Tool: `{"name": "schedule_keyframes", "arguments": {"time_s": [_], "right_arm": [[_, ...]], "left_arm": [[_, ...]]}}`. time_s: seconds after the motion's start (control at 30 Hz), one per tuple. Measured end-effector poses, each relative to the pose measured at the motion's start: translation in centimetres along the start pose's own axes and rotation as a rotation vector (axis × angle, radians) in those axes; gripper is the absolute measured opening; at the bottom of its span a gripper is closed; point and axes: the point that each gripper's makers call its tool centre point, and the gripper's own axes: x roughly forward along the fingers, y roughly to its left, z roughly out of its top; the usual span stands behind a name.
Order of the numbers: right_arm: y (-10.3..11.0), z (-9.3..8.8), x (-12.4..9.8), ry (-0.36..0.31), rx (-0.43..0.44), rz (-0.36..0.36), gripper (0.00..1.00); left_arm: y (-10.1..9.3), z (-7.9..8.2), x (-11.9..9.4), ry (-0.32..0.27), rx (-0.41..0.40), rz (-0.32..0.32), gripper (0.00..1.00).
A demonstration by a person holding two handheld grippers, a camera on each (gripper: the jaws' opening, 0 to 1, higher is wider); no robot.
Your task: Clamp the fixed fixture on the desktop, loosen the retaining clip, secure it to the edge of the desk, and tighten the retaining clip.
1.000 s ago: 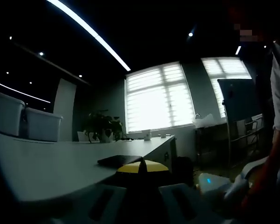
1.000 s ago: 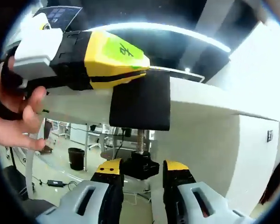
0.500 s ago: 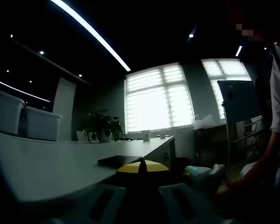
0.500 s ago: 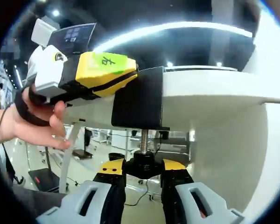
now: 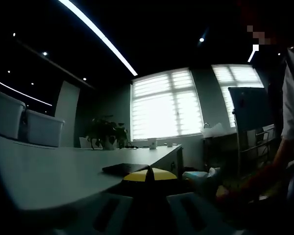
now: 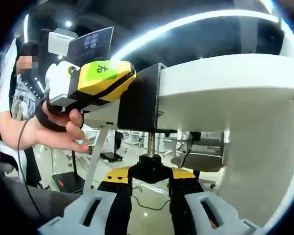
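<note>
Left gripper view: the left claw (image 5: 148,172) reaches over the bench (image 5: 49,171) edge, its yellow tips together on the dark fixture (image 5: 126,168) lying on the benchtop at that edge (the view is dim). Two bins (image 5: 24,127) stand at the far side.

Right gripper view: from below the bench (image 6: 235,93), the right claw (image 6: 148,174) grips the knob (image 6: 149,166) of the screw (image 6: 150,144) under the fixture (image 6: 139,103), which wraps the bench edge. The left claw (image 6: 100,81), in a hand (image 6: 54,129), holds the fixture's top.

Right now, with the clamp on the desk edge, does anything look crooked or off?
Nothing stands out. The black clamp sits square on the desk edge, its screw runs straight down to the knob between the right tongs, and the left tongs hold its top.
</note>
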Motion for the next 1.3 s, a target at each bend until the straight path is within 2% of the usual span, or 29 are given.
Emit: {"name": "schedule_keyframes", "arguments": {"time_s": [0.03, 0.1, 0.17, 0.27, 0.3, 0.37, 0.4, 0.47, 0.57, 0.63, 0.8, 0.93, 1.0, 1.1, 1.23, 1.3], "right_arm": [[-0.1, -0.6, -0.3, 0.017, 0.013, -0.033, 0.32], [0.0, -0.9, -0.9, -0.006, 0.052, -0.106, 0.37], [0.2, -0.9, -1.7, -0.027, 0.066, -0.181, 0.38], [-0.1, 0.4, -3.0, -0.058, -0.009, -0.342, 0.43], [-0.7, 0.9, -3.5, -0.054, -0.068, -0.415, 0.44], [-0.8, 1.6, -3.8, -0.067, -0.068, -0.473, 0.45], [-0.8, 1.8, -3.7, -0.056, -0.072, -0.494, 0.45], [-1.5, 1.7, -4.0, -0.008, -0.115, -0.595, 0.45], [-1.8, 2.3, -3.6, -0.063, -0.081, -0.658, 0.45], [-1.6, 2.4, -2.9, -0.079, -0.063, -0.655, 0.45], [-1.6, 2.0, -0.7, -0.064, -0.06, -0.627, 0.44], [-2.2, 1.6, -0.6, -0.032, -0.065, -0.644, 0.29], [-2.3, 1.5, -0.8, -0.002, -0.109, -0.646, 0.27], [-2.3, 1.5, -0.4, -0.014, -0.115, -0.627, 0.26], [-2.2, 1.5, -0.2, -0.025, -0.107, -0.574, 0.26], [-1.8, 1.5, 0.3, -0.049, -0.06, -0.491, 0.26]], "left_arm": [[0.0, 0.0, 0.0, 0.0, 0.002, 0.001, 0.01], [0.0, 0.0, 0.0, 0.0, 0.002, 0.002, 0.01], [0.1, 0.0, 0.0, 0.0, 0.003, 0.002, 0.01], [0.1, 0.0, 0.1, 0.0, 0.001, 0.001, 0.01], [0.1, 0.0, 0.1, 0.0, 0.002, 0.001, 0.01], [0.1, 0.0, 0.1, 0.001, 0.003, 0.002, 0.01], [0.1, 0.0, 0.1, 0.001, 0.004, 0.002, 0.01], [0.1, 0.0, 0.2, 0.001, 0.004, 0.002, 0.01], [0.1, 0.0, 0.3, 0.008, 0.011, 0.004, 0.01], [0.1, 0.0, 0.3, 0.01, 0.016, 0.007, 0.01], [0.2, 0.1, 0.3, 0.004, 0.007, 0.006, 0.01], [0.2, 0.1, 0.3, 0.005, 0.008, 0.005, 0.01], [0.2, 0.1, 0.3, 0.004, 0.008, 0.005, 0.01], [0.2, 0.1, 0.4, 0.004, 0.008, 0.004, 0.01], [0.2, 0.1, 0.4, 0.004, 0.009, 0.004, 0.01], [0.2, 0.1, 0.4, 0.003, 0.007, 0.004, 0.01]]}}
